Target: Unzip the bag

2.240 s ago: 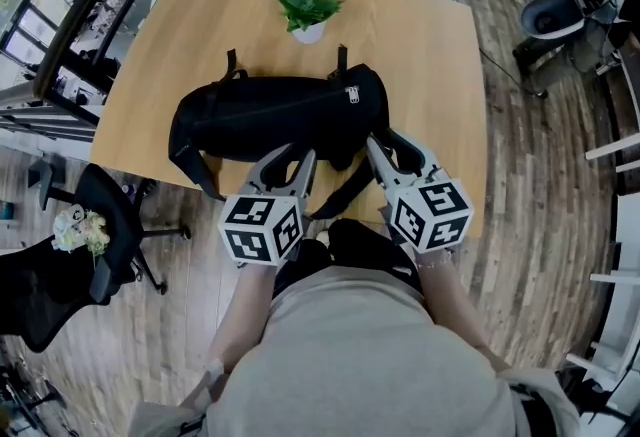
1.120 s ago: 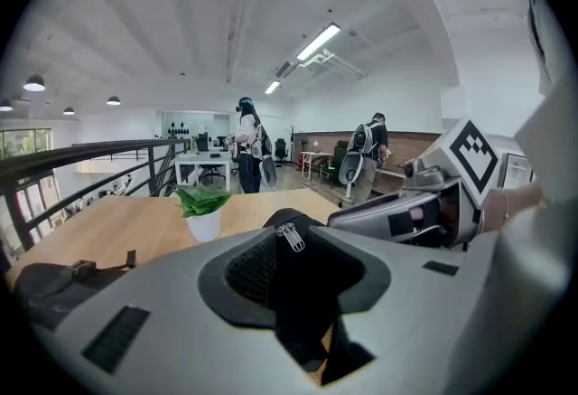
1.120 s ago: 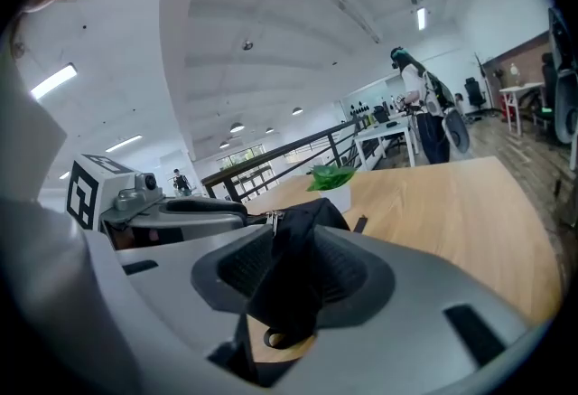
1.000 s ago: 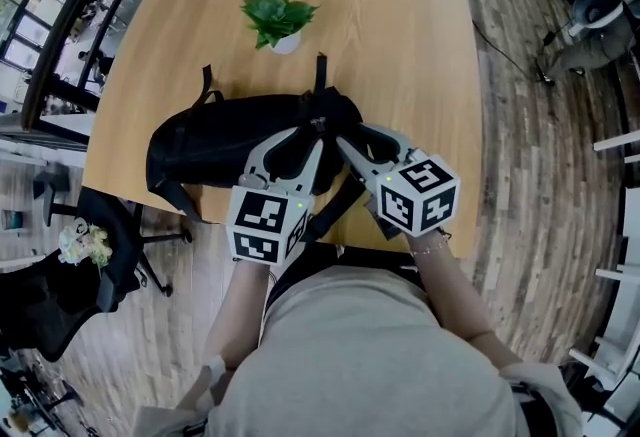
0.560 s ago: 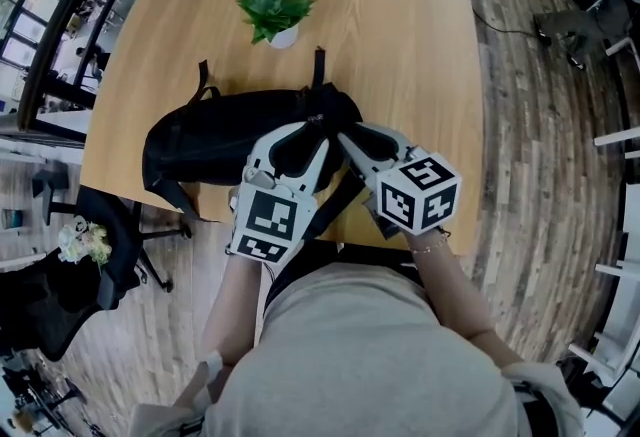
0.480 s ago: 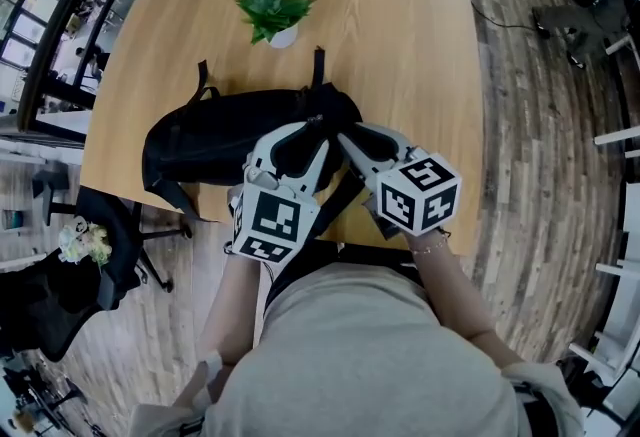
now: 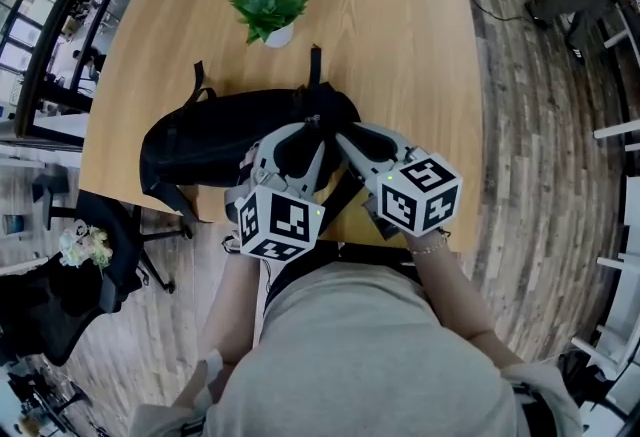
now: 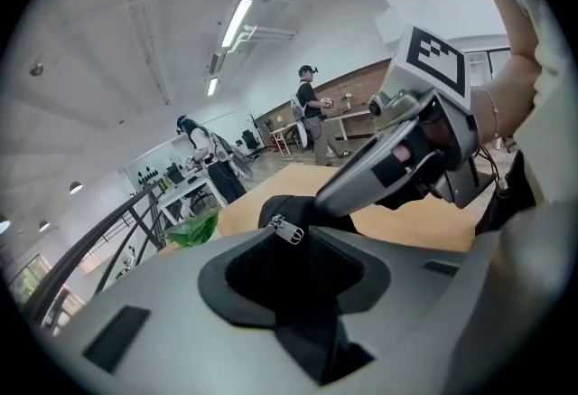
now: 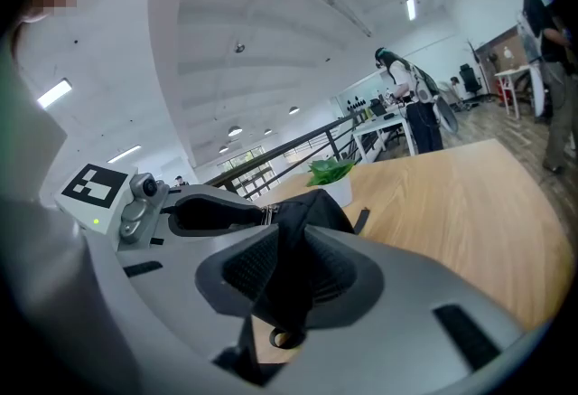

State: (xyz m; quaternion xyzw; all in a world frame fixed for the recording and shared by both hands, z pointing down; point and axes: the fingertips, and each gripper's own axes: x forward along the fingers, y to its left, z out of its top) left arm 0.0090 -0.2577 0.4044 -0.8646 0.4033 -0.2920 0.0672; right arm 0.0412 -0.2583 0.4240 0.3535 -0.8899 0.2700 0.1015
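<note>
**2 grippers on the black bag (image 7: 215,140), which lay near the front edge of the worktop (image 7: 400,55)**
The bag lay lengthwise across the wooden worktop, with a potted plant (image 7: 268,10) well behind it. The left gripper (image 8: 293,244) had its fingers closed on black fabric at the bag's right end, the metal zipper pull (image 8: 289,231) showing just at their tips. The right gripper (image 9: 289,230), close beside it, pinched a fold of that same end.

Plank floor (image 7: 530,125) (black office chair (image 7: 40,310) at left), strip-lit white ceiling (image 8: 135,41).
</note>
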